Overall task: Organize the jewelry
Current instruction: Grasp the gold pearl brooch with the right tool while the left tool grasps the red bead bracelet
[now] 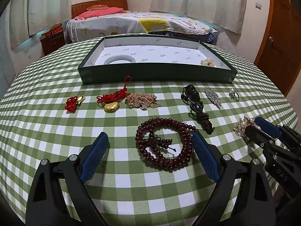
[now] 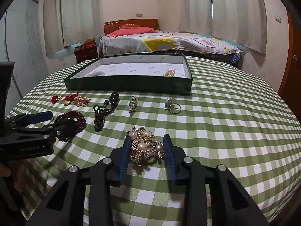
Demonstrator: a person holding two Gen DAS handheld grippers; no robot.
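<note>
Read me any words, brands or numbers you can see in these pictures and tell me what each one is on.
"DAS": on the black body of the right gripper, seen from the left wrist view.
Small repeated logo print lining the green tray: too small to read.
Pale lettering on the left gripper body, right wrist view: too blurred to read.

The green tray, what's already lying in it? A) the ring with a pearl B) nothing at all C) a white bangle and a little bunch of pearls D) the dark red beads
C: inside the green tray lie a white bangle on the left and a small bunch of pearls on the right; the dark red beads and the pearl ring lie out on the checked cloth.
</note>
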